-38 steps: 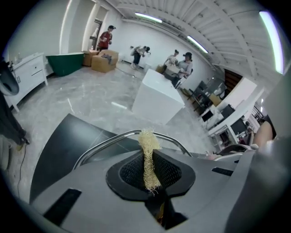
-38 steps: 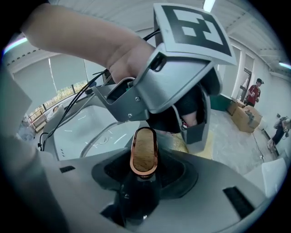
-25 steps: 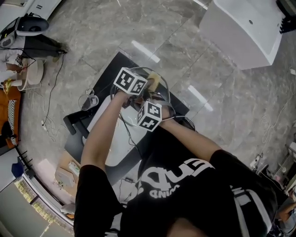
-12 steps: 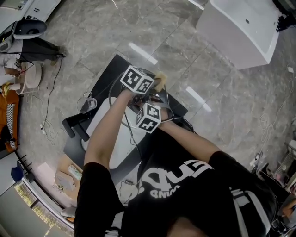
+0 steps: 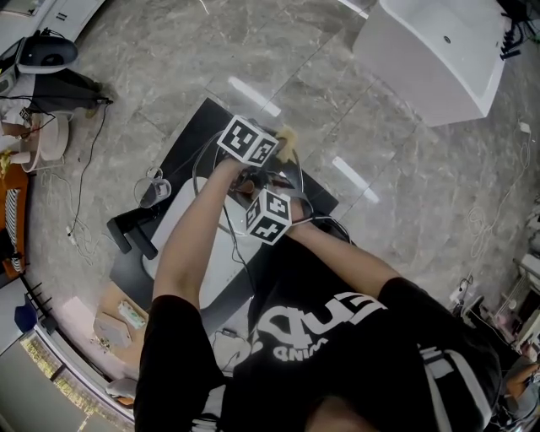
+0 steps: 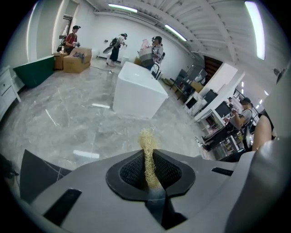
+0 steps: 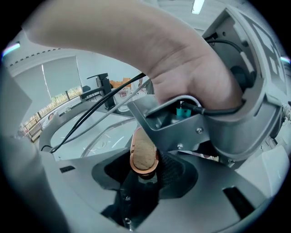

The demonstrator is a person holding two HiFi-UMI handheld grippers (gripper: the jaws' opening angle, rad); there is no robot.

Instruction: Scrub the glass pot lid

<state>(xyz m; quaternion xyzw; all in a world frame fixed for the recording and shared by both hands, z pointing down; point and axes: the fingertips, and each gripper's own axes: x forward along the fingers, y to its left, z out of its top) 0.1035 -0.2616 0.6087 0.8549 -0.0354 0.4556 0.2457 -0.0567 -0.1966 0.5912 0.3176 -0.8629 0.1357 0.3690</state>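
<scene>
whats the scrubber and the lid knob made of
Scrubber in the left claw: pale yellow, wiry tangled fibres, likely loofah or plastic mesh, matte. Lid knob in the right claw: coppery shiny metal rim round a tan, grainy, cork-like face.

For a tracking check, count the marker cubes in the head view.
2. The upper cube sits beside the yellow scrubber; the lower cube sits just below it, nearer the person's shirt. None looks hidden.

Bright ceiling strips [image 6: 122,8]; floor [image 5: 405,194] glare; fisheye-warped edges
</scene>
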